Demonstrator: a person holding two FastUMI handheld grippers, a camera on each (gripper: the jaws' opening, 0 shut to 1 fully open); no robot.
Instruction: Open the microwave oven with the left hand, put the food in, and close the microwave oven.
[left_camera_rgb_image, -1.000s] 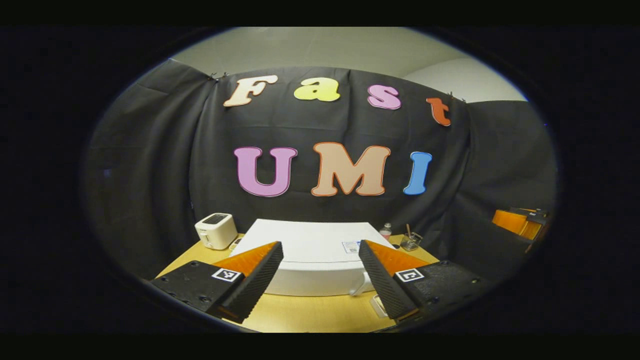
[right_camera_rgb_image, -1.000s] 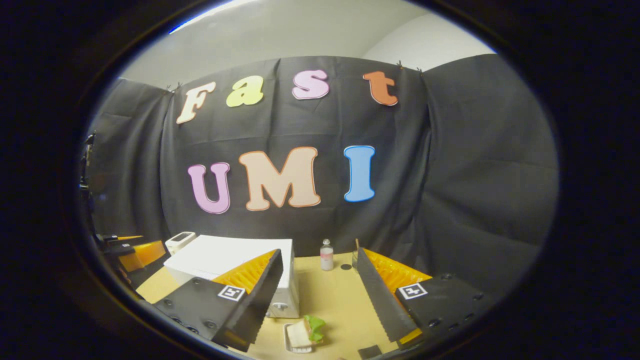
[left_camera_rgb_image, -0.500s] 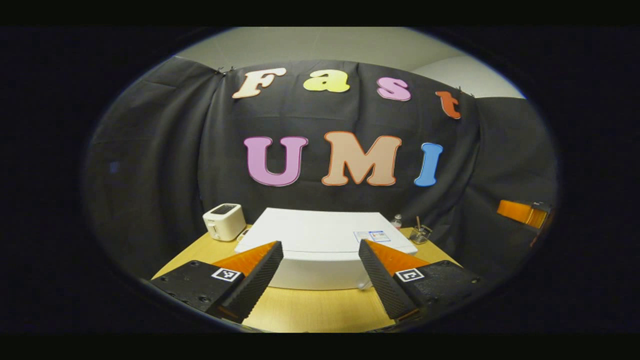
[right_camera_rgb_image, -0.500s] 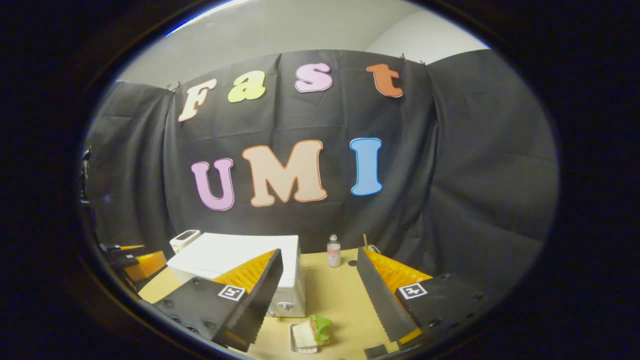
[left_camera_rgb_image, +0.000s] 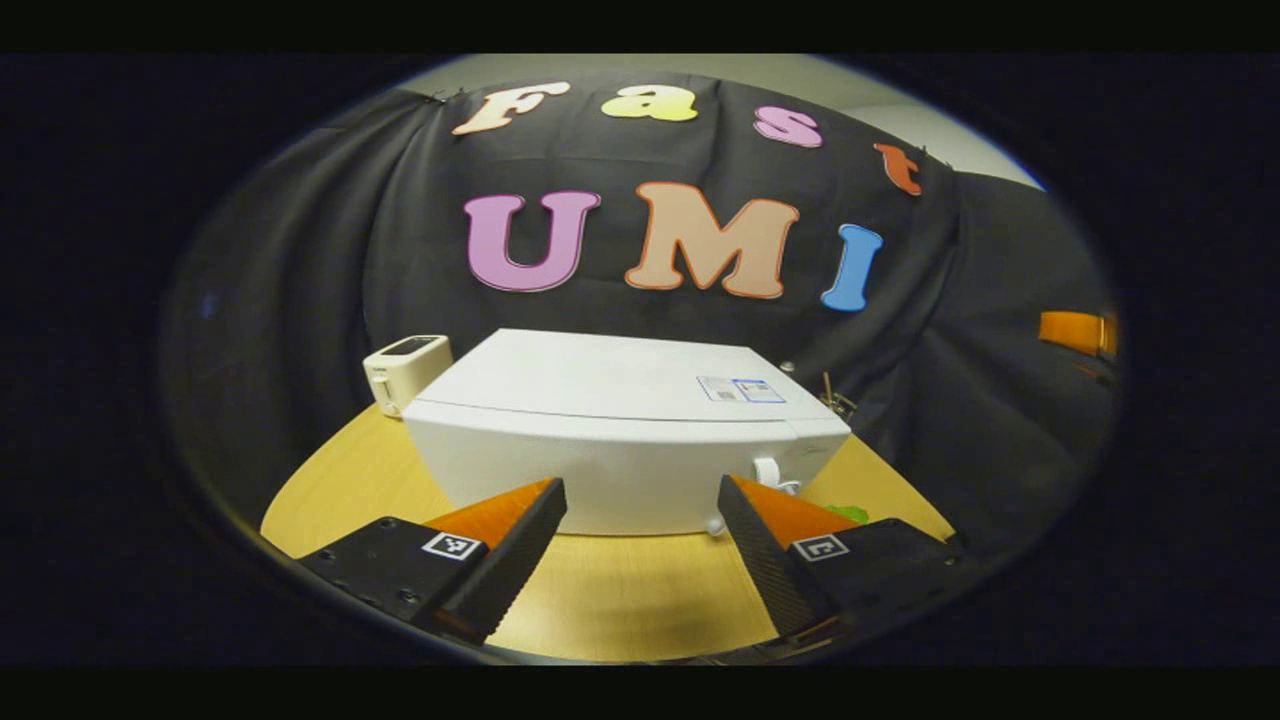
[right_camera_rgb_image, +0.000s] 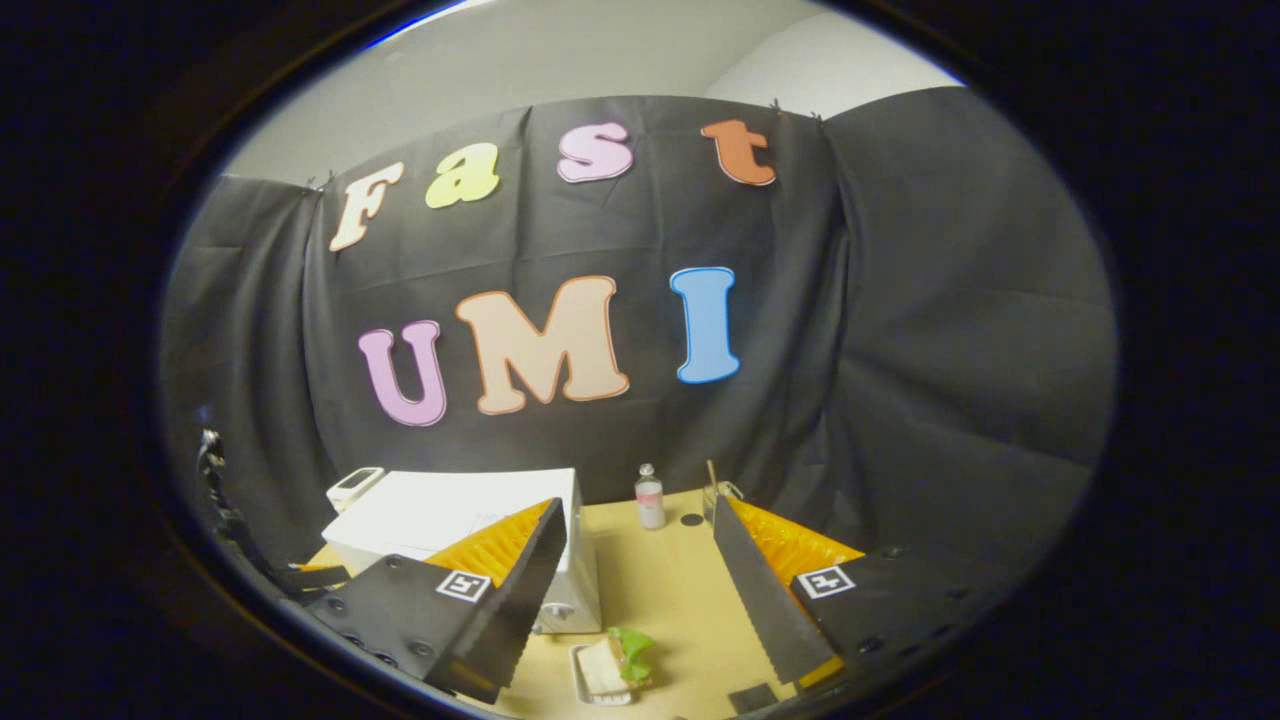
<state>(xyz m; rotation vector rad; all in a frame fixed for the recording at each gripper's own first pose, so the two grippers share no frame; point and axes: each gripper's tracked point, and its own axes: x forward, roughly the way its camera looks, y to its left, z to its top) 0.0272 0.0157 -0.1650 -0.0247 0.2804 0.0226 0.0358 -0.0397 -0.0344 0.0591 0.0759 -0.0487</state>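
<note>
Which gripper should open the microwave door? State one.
Left. The left gripper is open and faces the microwave front squarely; the right gripper hangs open over the food.

White microwave oven (left_camera_rgb_image: 620, 420), cream toaster (left_camera_rgb_image: 403, 367), light wooden table (left_camera_rgb_image: 620, 590), green-leafed food (right_camera_rgb_image: 628, 645) on white tray (right_camera_rgb_image: 592, 672)

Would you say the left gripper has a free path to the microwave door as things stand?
Probably yes: the left gripper is open and faces the closed microwave, with bare table between them.
</note>
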